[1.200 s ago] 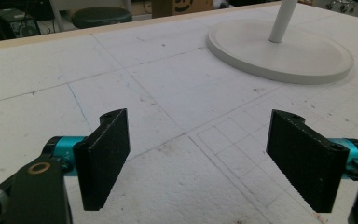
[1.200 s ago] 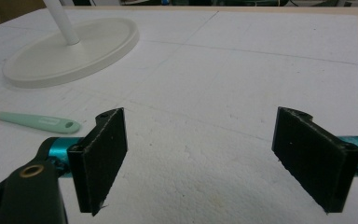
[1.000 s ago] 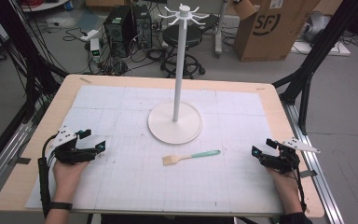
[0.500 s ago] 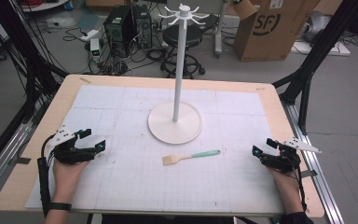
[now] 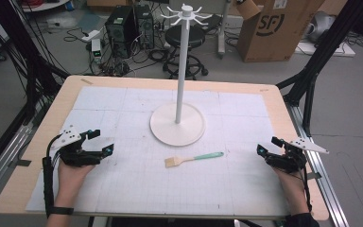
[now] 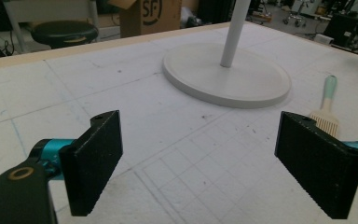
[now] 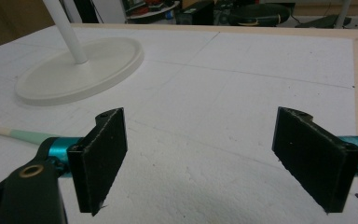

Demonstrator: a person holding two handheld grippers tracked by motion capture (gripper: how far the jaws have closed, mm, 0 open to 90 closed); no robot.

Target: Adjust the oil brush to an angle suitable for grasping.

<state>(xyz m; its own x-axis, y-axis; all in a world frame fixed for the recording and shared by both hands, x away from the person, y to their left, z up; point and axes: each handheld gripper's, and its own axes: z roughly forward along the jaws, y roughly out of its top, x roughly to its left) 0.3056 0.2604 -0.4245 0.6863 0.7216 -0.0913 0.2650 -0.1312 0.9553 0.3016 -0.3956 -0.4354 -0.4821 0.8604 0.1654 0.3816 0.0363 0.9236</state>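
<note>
High view shows a wooden bench (image 5: 33,156) covered by a white gridded mat (image 5: 123,179). A small pastry brush with a pale green handle and tan bristles (image 5: 193,159) lies flat on the mat, just in front of the round base of a tall white hook stand (image 5: 177,124), near it but not touching. The left gripper (image 5: 101,142) rests at the mat's left side, held in a hand (image 5: 73,170), well apart from the brush. The right gripper (image 5: 267,145) sits at the mat's right edge, also well apart from it. Left gripper view has both black jaws spread wide with nothing between them, the brush (image 6: 327,109) beyond the jaw on that view's right. Right gripper view likewise shows jaws wide and empty, the green handle (image 7: 28,135) beside the jaw on its left.
</note>
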